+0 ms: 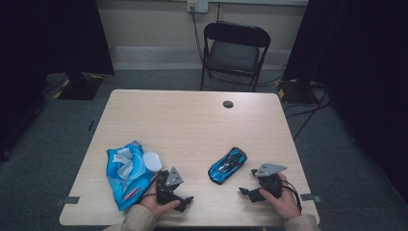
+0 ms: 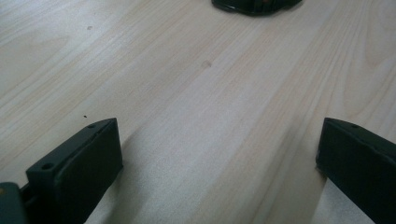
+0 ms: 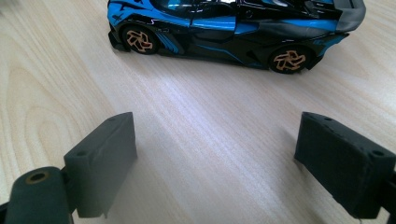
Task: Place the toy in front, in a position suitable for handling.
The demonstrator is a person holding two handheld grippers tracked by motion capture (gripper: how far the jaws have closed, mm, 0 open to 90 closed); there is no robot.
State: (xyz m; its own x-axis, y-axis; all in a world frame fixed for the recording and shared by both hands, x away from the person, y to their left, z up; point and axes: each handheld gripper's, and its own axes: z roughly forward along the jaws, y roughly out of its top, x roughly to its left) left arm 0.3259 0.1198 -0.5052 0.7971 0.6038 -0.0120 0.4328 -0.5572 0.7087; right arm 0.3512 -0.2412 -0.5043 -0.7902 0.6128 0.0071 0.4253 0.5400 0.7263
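Both claws rest wide apart and empty on the table, the toy car between them.

My left claw (image 1: 185, 202) sits at lower centre-left of the high view, beside a crumpled blue packet (image 1: 126, 173) and a white lid (image 1: 152, 161). My right claw (image 1: 248, 185) sits at lower right, its jaws spread on bare wood. The blue and black toy car (image 3: 233, 32) stands on its wheels across the top of the right gripper view, near the light wooden table (image 1: 192, 120) front edge.

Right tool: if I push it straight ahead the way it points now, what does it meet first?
Most likely the blue and black toy sports car, side-on across the open right tool's line, with bare wooden table between.
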